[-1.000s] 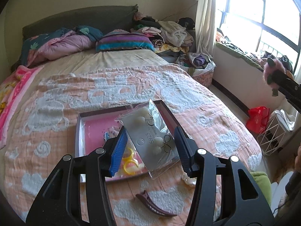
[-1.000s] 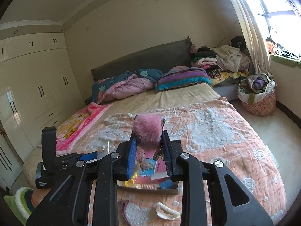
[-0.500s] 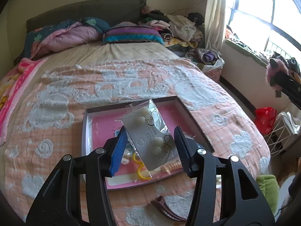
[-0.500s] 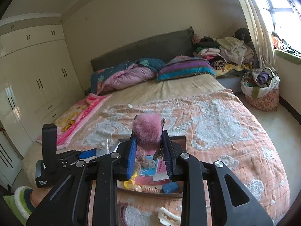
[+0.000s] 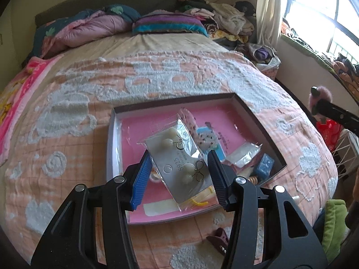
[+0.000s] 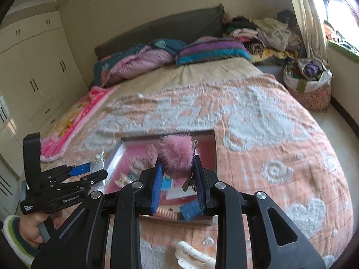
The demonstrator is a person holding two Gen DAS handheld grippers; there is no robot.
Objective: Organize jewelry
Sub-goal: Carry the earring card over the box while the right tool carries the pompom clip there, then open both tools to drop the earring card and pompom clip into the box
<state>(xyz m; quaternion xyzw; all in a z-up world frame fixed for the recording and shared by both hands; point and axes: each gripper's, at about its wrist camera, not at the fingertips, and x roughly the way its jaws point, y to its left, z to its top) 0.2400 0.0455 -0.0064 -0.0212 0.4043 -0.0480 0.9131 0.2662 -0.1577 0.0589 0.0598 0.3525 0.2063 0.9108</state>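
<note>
- Left wrist view only: earring packet readable — clear sleeve, grey card marked S925, pale bead earrings with wire loops. Brown hair claw on the bedspread below the tray's near edge. Right gripper seen only as a dark finger at far right, pink fluff at its tip.
- Right wrist view only: white wardrobe along the left wall; white hair clip on the bedspread near the bottom edge; person's hand wrapped round the left gripper's handle; packet edge-on and hard to read.
- Both views: pink-lined tray on the peach-and-white bedspread, holding a blue-and-white card, a small blue box, yellow rings, a ribbed peach piece, a spotted fabric item.
- Left gripper: fingers set fairly wide, closed on the earring packet, blue pads against its two long sides. Packet held tilted above the tray's near half, top end leaning away.
- Right gripper: fingers narrow, clamped on the pink pom-pom clip; fluffy ball sticking out past the fingertips, metal clip arm lying along the right pad. Held over the tray's near-right part, not touching the contents as far as visible.
</note>
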